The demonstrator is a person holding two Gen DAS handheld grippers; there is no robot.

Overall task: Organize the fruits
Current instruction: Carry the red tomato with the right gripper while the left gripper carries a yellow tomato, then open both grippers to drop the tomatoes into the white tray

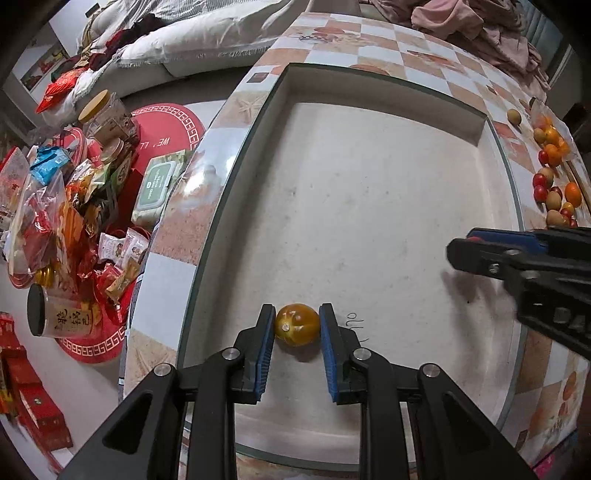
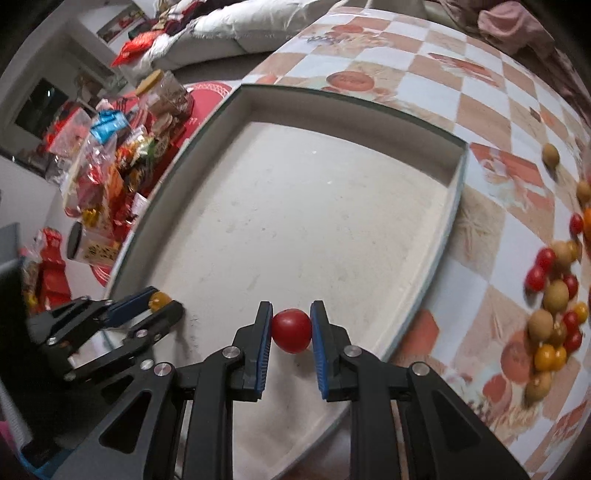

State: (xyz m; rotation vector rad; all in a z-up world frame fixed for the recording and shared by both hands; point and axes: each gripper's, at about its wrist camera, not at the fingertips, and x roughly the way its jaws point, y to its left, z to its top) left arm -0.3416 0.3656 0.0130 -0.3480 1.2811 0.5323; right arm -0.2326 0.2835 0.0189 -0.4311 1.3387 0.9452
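My left gripper [image 1: 297, 325] is shut on a yellow-orange tomato [image 1: 297, 324] and holds it just over the floor of the big white tray [image 1: 369, 184], near the front. My right gripper [image 2: 291, 330] is shut on a red tomato [image 2: 291, 330] over the tray's [image 2: 295, 221] front right part. Each gripper shows in the other's view: the right one [image 1: 461, 251] at the right, the left one [image 2: 159, 302] at the left with the yellow tomato [image 2: 159, 300]. A pile of red, orange and brown fruits [image 2: 554, 314] lies on the checkered tablecloth right of the tray; it also shows in the left wrist view [image 1: 554, 177].
A lone brown fruit [image 2: 550, 155] lies further back on the cloth [image 2: 424, 92]. Pink clothes [image 1: 461, 22] lie at the table's far end. Left of the table, on the floor, are snack packets [image 1: 74, 206], jars [image 1: 107, 114] and a wipes pack [image 1: 155, 188].
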